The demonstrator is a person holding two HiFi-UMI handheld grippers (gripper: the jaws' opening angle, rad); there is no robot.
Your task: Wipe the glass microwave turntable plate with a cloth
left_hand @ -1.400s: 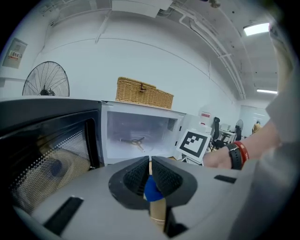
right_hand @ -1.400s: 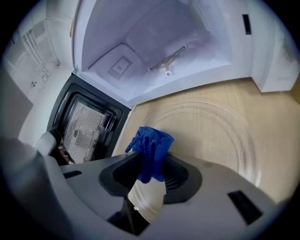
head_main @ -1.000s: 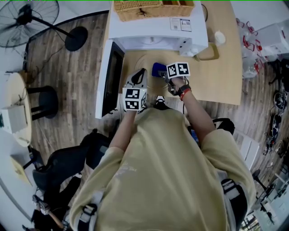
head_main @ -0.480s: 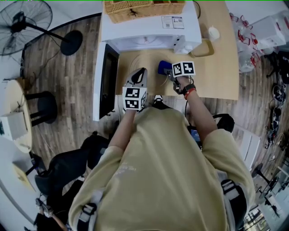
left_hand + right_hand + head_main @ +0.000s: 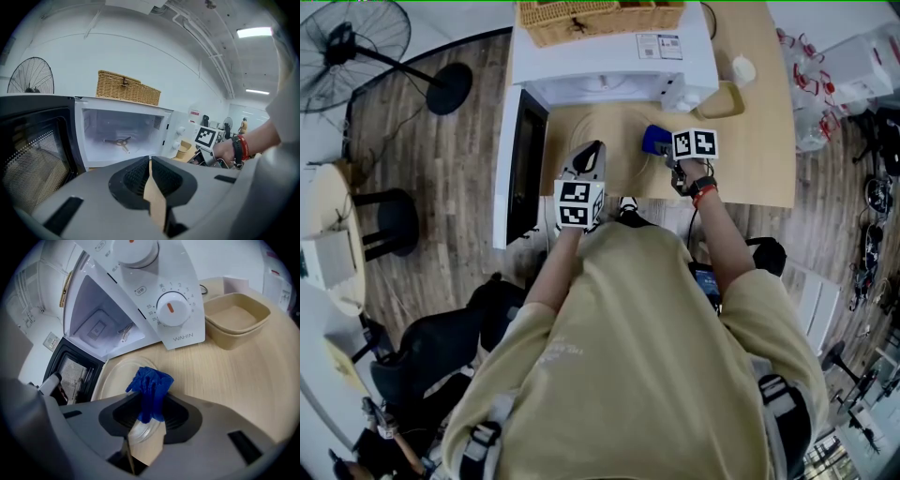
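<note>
The clear glass turntable plate (image 5: 614,139) lies flat on the wooden table (image 5: 750,159) in front of the open microwave (image 5: 609,61). My right gripper (image 5: 664,147) is shut on a bunched blue cloth (image 5: 654,139) at the plate's right part. In the right gripper view the cloth (image 5: 151,386) sticks out between the jaws of that gripper (image 5: 149,405), above the plate (image 5: 115,376). My left gripper (image 5: 591,155) hovers at the plate's left side. Its jaws (image 5: 150,164) are shut with nothing visible between them. The plate does not show in the left gripper view.
The microwave door (image 5: 525,159) hangs open to the left, and the cavity (image 5: 119,136) holds only the roller ring. A wicker basket (image 5: 600,14) sits on top. A beige tray (image 5: 236,317) stands right of the microwave. A fan (image 5: 356,42) is on the floor at left.
My right gripper has carried the blue cloth to the right across the plate. The left gripper has stayed in place.
</note>
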